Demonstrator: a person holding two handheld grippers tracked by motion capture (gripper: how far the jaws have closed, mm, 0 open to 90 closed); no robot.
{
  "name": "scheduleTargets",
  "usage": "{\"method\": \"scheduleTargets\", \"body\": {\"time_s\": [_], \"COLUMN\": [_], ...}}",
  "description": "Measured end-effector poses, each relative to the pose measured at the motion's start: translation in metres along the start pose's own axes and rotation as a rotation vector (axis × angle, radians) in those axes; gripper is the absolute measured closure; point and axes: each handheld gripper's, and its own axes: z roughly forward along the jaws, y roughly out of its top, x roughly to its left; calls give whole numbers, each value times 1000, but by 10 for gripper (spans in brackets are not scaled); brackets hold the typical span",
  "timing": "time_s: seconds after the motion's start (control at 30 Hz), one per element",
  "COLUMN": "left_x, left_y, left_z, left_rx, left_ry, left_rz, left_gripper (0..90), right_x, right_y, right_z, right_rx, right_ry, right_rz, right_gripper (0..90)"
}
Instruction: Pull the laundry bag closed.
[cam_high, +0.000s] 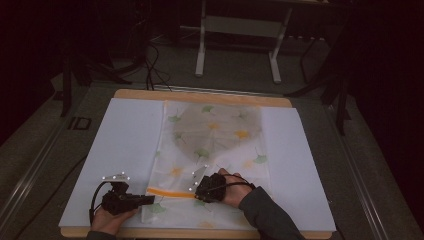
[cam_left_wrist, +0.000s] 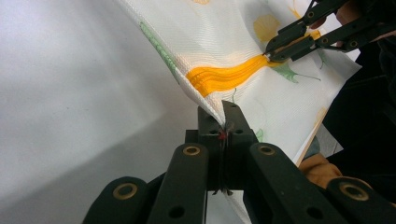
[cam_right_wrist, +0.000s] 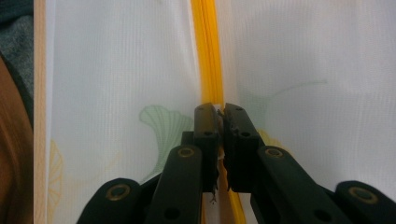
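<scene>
Left claw (cam_left_wrist: 223, 122) pinches the near-left edge of the white leaf-print mesh pouch (cam_high: 215, 145), anchoring it, likely so the right claw (cam_right_wrist: 220, 122), clamped on its orange zipper (cam_right_wrist: 208, 56), can slide.

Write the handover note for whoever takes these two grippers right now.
Left gripper: shut on the left edge of the mesh bag, just at the end of the orange zipper; the fabric is pulled up into a ridge there.
Right gripper: shut on the zipper line partway along, most likely on the slider, though the slider itself is hidden between the jaws.
The bag lies flat on the white sheet over the wooden table, zipper end nearest the person.
Done: both grips set, bag held taut.
Left: run the zipper along its track; whether it is opening or closing cannot be told.
</scene>
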Motion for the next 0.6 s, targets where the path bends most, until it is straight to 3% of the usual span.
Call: {"method": "scheduleTargets", "body": {"time_s": [0.6], "left_x": [0], "left_y": [0], "left_z": [0], "left_rx": [-2], "left_ry": [-1], "left_rz": [-2], "left_gripper": [886], "right_x": [-3], "right_y": [-8], "right_z": [-4], "right_rx": [19], "right_ry": [0], "right_rz": [12], "right_gripper": [849]}}
